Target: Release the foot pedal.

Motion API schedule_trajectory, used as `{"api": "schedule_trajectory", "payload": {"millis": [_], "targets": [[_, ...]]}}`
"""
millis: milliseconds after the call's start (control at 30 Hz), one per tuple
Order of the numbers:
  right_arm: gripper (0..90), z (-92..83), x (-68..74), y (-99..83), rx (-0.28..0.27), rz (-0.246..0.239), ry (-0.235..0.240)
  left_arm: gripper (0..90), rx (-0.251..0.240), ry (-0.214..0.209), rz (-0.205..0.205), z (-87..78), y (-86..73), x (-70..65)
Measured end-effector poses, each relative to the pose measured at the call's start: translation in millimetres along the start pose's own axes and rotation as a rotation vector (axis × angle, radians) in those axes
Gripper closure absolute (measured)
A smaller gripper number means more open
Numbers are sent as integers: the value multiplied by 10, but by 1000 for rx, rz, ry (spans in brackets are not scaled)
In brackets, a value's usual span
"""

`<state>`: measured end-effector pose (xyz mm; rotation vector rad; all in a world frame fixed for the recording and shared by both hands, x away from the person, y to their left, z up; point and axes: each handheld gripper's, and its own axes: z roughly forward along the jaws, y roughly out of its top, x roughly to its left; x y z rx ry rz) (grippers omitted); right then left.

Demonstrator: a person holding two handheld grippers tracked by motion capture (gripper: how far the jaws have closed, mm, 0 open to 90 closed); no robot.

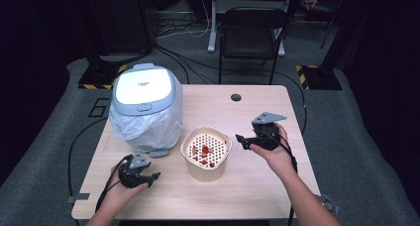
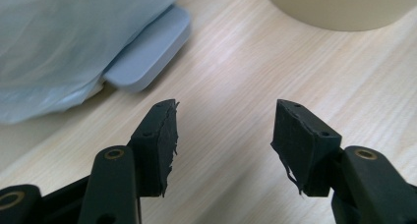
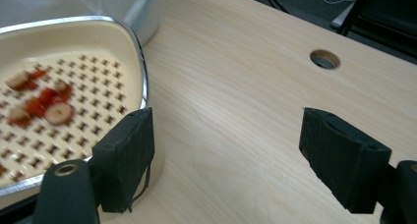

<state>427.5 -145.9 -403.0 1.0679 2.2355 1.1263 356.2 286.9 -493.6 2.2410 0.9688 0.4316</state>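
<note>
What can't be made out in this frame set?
- Food scraps in the strainer bowl: too small in the high view, blurred in the right gripper view.
- Lettering on the bin lid: too small, high view.
- Bin body: covered by its plastic liner; cropped in the left gripper view.

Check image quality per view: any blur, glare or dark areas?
High view: table lit, surroundings near black. Right gripper view: colander and food scraps motion-blurred, jaws sharp. Left gripper view: jaws sharp, bin bag soft, mild sheen on wood.
</note>
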Motion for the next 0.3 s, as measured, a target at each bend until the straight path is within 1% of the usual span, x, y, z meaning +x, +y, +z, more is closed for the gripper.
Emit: {"api": "schedule_trajectory", "payload": {"millis": [33,67,100,133,167,200,233,267,300], "targets": [[208,-3,-15,-63,-5,14,-8,409,-8,10,-18,3,-44,38],[208,-3,-15,-63,-5,14,-8,398,-8,10,-18,3,-44,38],[208,10,-42,-204,4,43,-8,398,0,10,-22,-1,-66,60],[205,18,-48,-279,16,63,-10,395,0,30,-5,-4,-84,91],[204,29,-58,-358,22,64,-22,389,-10,23,-44,5,-113,93],[203,47,-64,-441,32,60,-37,384,-2,19,-52,-2,-134,123],[202,66,-63,-525,55,65,-46,374,-2,20,-69,0,-156,150],[202,92,-71,-611,70,63,-53,369,-8,34,-65,4,-179,192],[201,117,-75,-699,87,72,-60,369,-8,34,-65,4,-179,192]]}}
